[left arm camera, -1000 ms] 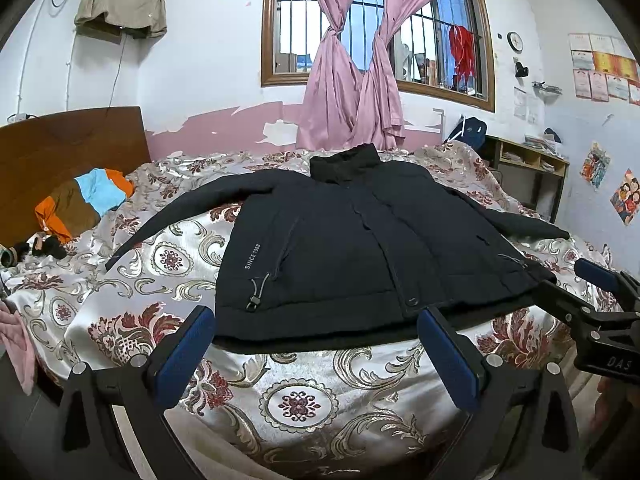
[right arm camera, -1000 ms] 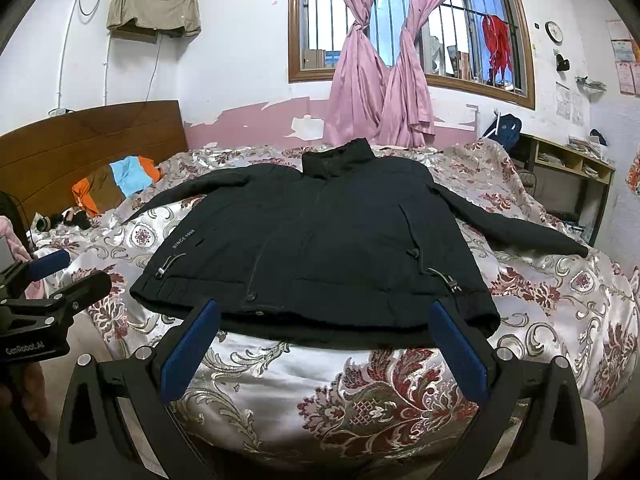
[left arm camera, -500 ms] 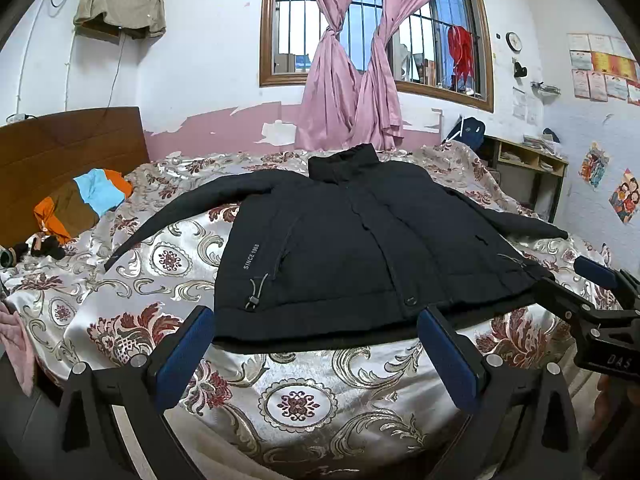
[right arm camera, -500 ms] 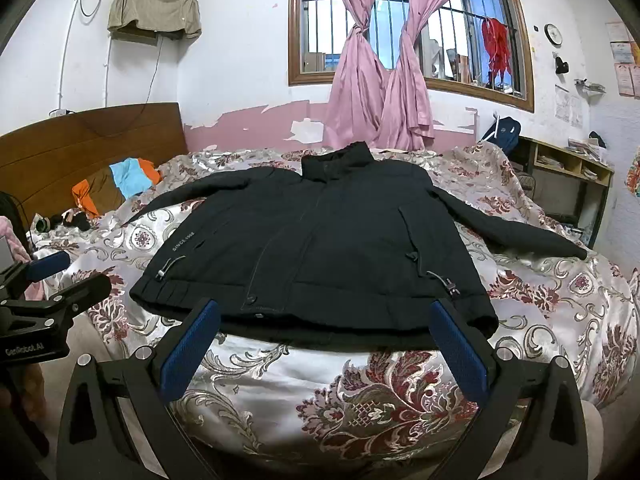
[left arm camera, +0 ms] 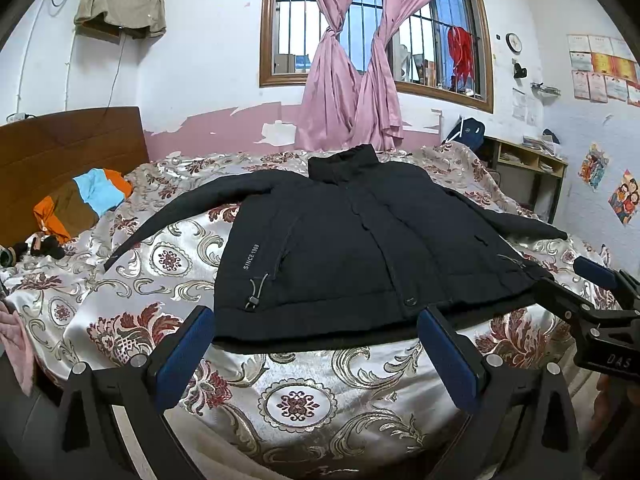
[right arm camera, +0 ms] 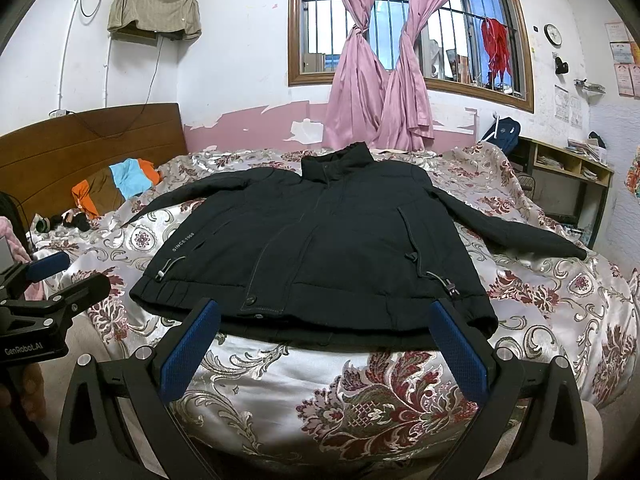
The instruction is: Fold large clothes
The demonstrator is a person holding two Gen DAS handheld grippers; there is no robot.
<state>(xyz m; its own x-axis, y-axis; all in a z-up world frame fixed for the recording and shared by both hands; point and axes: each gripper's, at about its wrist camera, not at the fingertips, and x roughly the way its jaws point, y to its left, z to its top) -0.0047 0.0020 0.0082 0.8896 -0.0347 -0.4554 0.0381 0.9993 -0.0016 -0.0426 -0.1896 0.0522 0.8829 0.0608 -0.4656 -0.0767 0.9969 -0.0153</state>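
A large black jacket lies flat, front up, on the bed, collar toward the window and both sleeves spread out; it also shows in the right wrist view. My left gripper is open and empty, just short of the jacket's hem near its left half. My right gripper is open and empty, just short of the hem near its right half. Each gripper shows at the edge of the other's view.
The bed has a shiny floral bedspread. An orange, blue and brown garment lies by the wooden headboard. A shelf unit stands right of the bed. Pink curtains hang at the window.
Both views have shifted very slightly; the jacket and both grippers stand about as before, both still open.
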